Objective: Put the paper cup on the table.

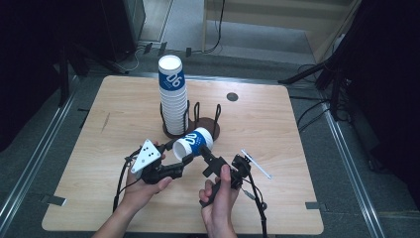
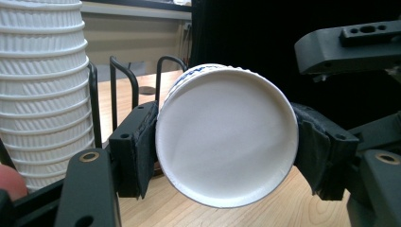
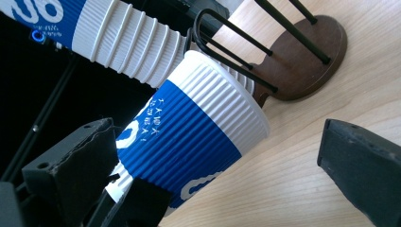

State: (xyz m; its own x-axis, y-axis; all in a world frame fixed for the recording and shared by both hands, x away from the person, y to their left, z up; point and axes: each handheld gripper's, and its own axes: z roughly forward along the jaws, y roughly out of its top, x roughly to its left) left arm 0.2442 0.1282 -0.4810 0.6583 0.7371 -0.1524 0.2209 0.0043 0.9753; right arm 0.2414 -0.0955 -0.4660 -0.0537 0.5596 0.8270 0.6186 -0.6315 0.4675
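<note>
A blue-and-white ribbed paper cup (image 1: 194, 143) lies on its side in the air just in front of the cup holder. My left gripper (image 1: 181, 154) is shut on its bottom end; in the left gripper view the pads press both sides of the cup's round white base (image 2: 227, 137). My right gripper (image 1: 207, 157) comes in from the right, open. In the right gripper view the cup (image 3: 198, 137) lies between the wide jaws of that gripper (image 3: 217, 165), and the right pad (image 3: 359, 161) stands clear of it. A tall stack of the same cups (image 1: 172, 94) stands in the holder.
The wire cup holder has a dark brown base (image 1: 205, 124) with a free slot on its right. A thin white stick (image 1: 256, 163) lies on the wooden table (image 1: 277, 129) to the right of my hands. A grey disc (image 1: 232, 96) is set in the tabletop farther back.
</note>
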